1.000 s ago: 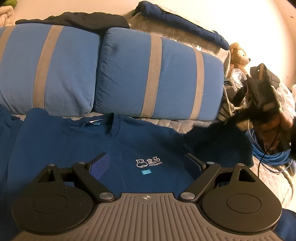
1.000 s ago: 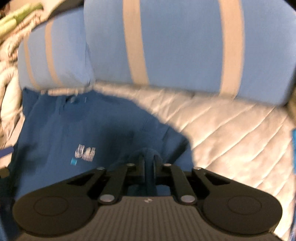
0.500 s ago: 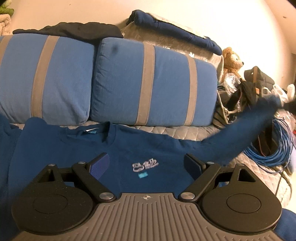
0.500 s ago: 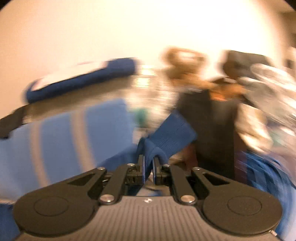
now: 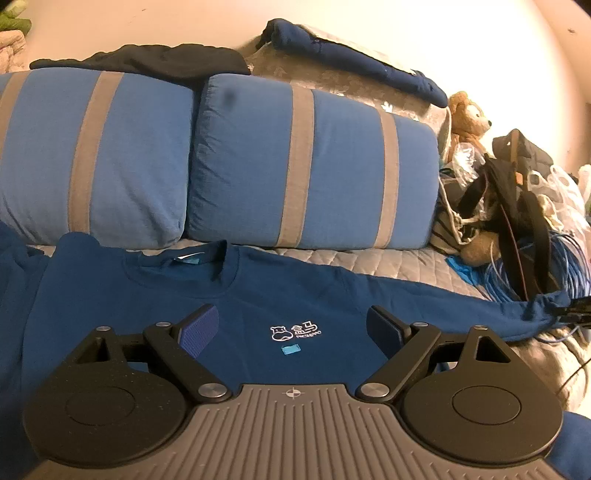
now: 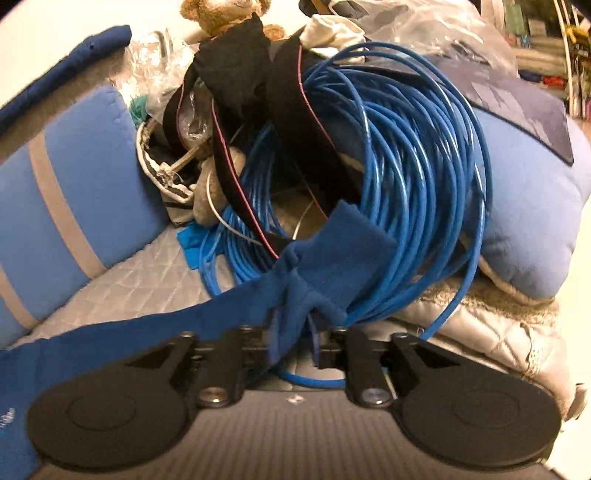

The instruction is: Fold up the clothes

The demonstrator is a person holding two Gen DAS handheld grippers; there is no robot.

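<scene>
1. We are at the spreading-out step, as we judge it: a dark blue sweatshirt (image 5: 155, 295) lies chest-up on a quilted sofa seat (image 5: 369, 260), its collar toward two striped blue cushions (image 5: 310, 173). No fold is made yet.
2. Our right gripper (image 6: 295, 332) pinches the sleeve cuff (image 6: 332, 258), its fingers pressed onto the cloth. The sleeve (image 5: 443, 299) runs out straight from the body to that cuff.
3. The cuff hangs just over a coil of blue cable (image 6: 406, 166), beside black straps and a teddy bear (image 6: 221, 14) at the sofa's end.
4. Our left gripper (image 5: 291, 328) hovers above the chest logo (image 5: 293, 330). Its fingers are spread wide and hold nothing; we cannot tell whether they touch the cloth.
5. The next move, we judge, calls for carrying the cuff back across the chest and laying it flat, keeping it clear of the cable.
</scene>
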